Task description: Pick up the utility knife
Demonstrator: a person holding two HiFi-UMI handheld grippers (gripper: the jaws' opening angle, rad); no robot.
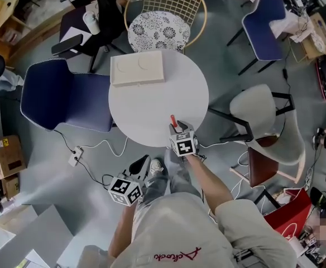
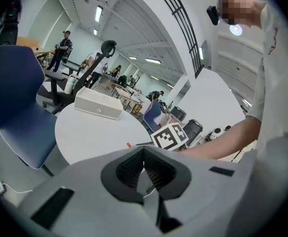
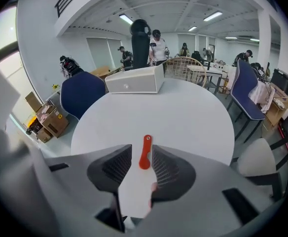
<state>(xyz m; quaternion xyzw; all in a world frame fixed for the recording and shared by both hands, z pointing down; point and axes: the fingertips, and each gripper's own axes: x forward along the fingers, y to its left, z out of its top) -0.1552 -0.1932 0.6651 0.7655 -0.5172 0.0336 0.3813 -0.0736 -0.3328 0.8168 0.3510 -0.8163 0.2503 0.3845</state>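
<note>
Risk of a missed grasp: slim red utility knife lies flat on round white table between the right gripper's parted jaws, ungripped, so off-centre closing could skid it away; left gripper, jaws together and empty, hangs off-table.

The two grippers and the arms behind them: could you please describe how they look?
Both the left gripper and the right gripper have light grey moulded bodies with black ribbed jaw pads. Each carries a white cube printed with black square markers. The person wears a pale short-sleeved shirt with red script on it; the forearms are uncovered.
</note>
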